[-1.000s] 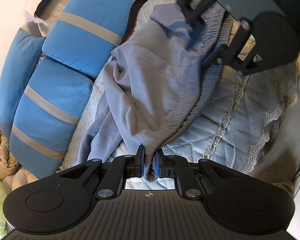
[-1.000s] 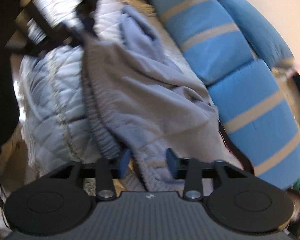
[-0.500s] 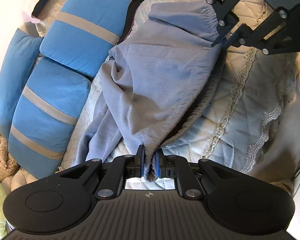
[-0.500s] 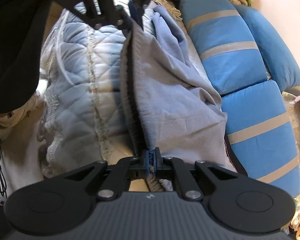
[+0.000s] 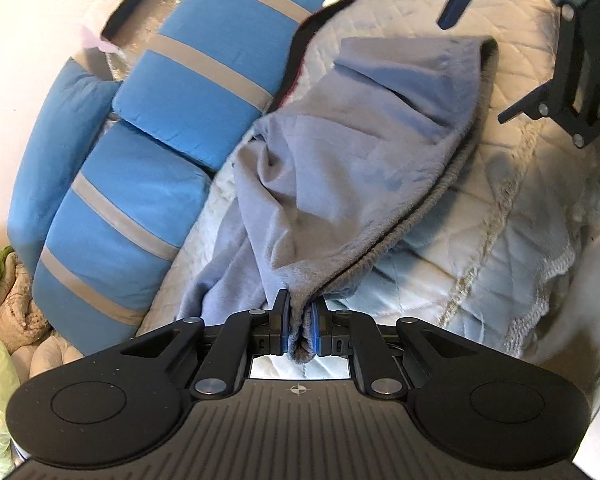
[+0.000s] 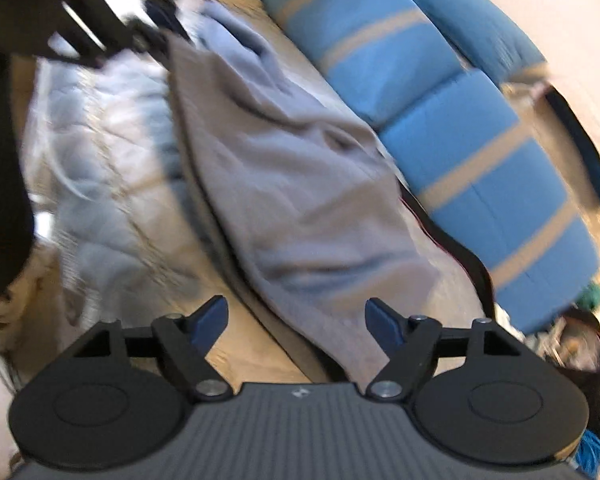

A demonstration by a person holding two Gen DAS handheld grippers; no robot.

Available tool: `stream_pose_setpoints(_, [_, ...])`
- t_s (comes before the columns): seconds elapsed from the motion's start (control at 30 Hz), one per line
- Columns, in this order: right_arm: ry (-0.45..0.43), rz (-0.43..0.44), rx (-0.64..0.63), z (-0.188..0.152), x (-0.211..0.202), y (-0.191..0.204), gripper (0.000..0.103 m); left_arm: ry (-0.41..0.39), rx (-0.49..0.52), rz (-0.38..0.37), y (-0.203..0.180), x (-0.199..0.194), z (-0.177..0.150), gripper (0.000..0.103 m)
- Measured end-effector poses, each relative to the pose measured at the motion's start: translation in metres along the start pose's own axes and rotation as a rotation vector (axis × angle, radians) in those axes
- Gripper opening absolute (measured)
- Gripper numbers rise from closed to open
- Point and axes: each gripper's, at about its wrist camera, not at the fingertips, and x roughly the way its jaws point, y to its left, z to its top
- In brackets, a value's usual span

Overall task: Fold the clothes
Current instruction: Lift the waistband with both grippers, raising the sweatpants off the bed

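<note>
On the quilted bed cover (image 5: 480,248), left wrist view: grey garment (image 5: 360,152) is seen bunched, barely folded; most folding is judged left. Its ribbed edge is pinched by the left gripper (image 5: 300,328). Right wrist view: right gripper (image 6: 296,324) is opening wide, garment below untouched, blue cushions (image 6: 480,152) beside.

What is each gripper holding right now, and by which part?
The left gripper is shut on the grey-blue fleece garment, pinching a bunched corner of its ribbed edge. The right gripper holds nothing; its jaws are opening, clear of the cloth beneath.
</note>
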Motion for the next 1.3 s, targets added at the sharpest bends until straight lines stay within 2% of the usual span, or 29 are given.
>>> stream_pose_setpoints(0.13, [0.021,-0.015,0.049,-0.006,0.009,-0.006,0.088,-0.046,-0.052,0.026,0.008,-0.007,0.003,0.01])
stream_pose_setpoints(0.3, [0.053,-0.062,0.042,-0.009,0.022,0.003,0.089,-0.09,-0.118,0.038,0.019,-0.014,0.003,0.01])
stream_pose_setpoints(0.53, [0.051,-0.135,0.004,-0.011,0.029,0.011,0.085,-0.106,-0.135,0.057,0.031,-0.02,0.002,0.01])
stream_pose_setpoints(0.73, [0.066,-0.162,0.001,-0.012,0.029,0.009,0.062,-0.099,-0.146,0.077,0.04,-0.018,0.002,0.009])
stream_pose_setpoints(0.9, [0.083,-0.184,-0.005,-0.011,0.026,0.012,0.052,-0.095,-0.141,0.084,0.041,-0.017,0.002,0.009])
stream_pose_setpoints(1.0, [0.107,-0.192,-0.01,-0.012,0.025,0.015,0.05,-0.091,-0.143,0.086,0.042,-0.016,0.002,0.009])
stream_pose_setpoints(1.17, [0.152,-0.188,-0.013,-0.014,0.029,0.02,0.035,-0.087,-0.143,0.082,0.042,-0.015,0.001,0.009])
stream_pose_setpoints(1.2, [0.153,-0.179,-0.009,-0.014,0.029,0.019,0.017,-0.086,-0.143,0.081,0.042,-0.015,0.001,0.009])
stream_pose_setpoints(1.23, [0.149,-0.172,-0.002,-0.013,0.028,0.018,0.012,-0.084,-0.143,0.082,0.043,-0.014,0.001,0.009])
stream_pose_setpoints(1.3, [0.136,-0.158,0.011,-0.012,0.023,0.015,0.01,-0.086,-0.15,0.091,0.046,-0.015,0.001,0.009])
